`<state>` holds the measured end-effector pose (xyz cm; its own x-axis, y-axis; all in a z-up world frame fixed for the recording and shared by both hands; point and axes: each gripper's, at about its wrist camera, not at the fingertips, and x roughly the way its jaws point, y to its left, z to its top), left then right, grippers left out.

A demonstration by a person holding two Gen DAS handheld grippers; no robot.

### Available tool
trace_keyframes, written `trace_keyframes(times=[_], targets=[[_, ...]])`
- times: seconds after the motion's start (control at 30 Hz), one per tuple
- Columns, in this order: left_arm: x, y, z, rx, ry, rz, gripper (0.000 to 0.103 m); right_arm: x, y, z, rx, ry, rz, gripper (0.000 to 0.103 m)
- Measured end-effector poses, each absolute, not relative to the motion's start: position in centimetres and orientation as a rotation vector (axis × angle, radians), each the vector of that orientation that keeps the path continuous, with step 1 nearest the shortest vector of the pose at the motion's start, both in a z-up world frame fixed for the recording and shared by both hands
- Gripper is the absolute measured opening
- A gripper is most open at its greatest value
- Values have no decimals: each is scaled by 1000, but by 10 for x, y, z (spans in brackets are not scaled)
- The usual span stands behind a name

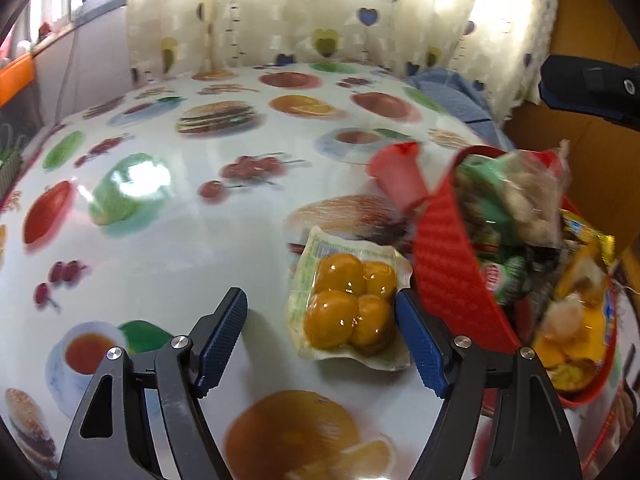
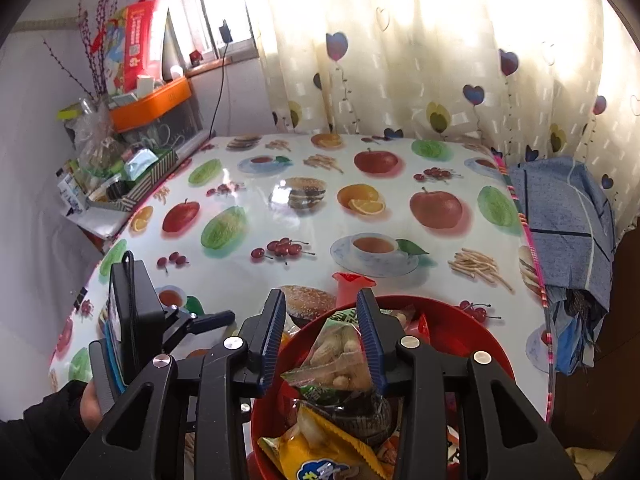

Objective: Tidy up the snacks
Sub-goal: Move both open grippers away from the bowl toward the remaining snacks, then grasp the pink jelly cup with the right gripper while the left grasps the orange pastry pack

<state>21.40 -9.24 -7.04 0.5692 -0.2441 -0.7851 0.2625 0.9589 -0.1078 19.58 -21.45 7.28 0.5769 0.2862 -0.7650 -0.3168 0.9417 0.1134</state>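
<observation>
left tongs (image 1: 320, 336) spread over glossy vacuum pack (image 1: 348, 300); right tongs (image 2: 322, 344) pinching crinkly peanut bag (image 2: 340, 360).

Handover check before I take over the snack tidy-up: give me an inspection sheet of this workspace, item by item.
Surface: table under a glossy food-print cover.
Job's things: red bowl heaped with snack packets; vacuum pack of yellow pieces lying on the table beside the bowl; red packet behind the bowl.
Clutter: blue cloth at the table's far right edge.
Grippers: left gripper open, the vacuum pack between its fingers; right gripper over the bowl with a peanut bag between its fingers, grip unclear.
Cables: black cord hanging from the windowsill.
Surroundings: heart-print curtains; crowded side shelf.
</observation>
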Motion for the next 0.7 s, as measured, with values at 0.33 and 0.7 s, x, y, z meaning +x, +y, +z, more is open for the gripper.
trace_keyframes(times=[0.33, 0.7], targets=[[216, -45, -70, -40, 912, -144, 76, 274, -203, 41, -92, 1155, 372, 39], [207, -12, -65, -114, 912, -124, 76, 335, -186, -21, -197, 1448, 329, 44]])
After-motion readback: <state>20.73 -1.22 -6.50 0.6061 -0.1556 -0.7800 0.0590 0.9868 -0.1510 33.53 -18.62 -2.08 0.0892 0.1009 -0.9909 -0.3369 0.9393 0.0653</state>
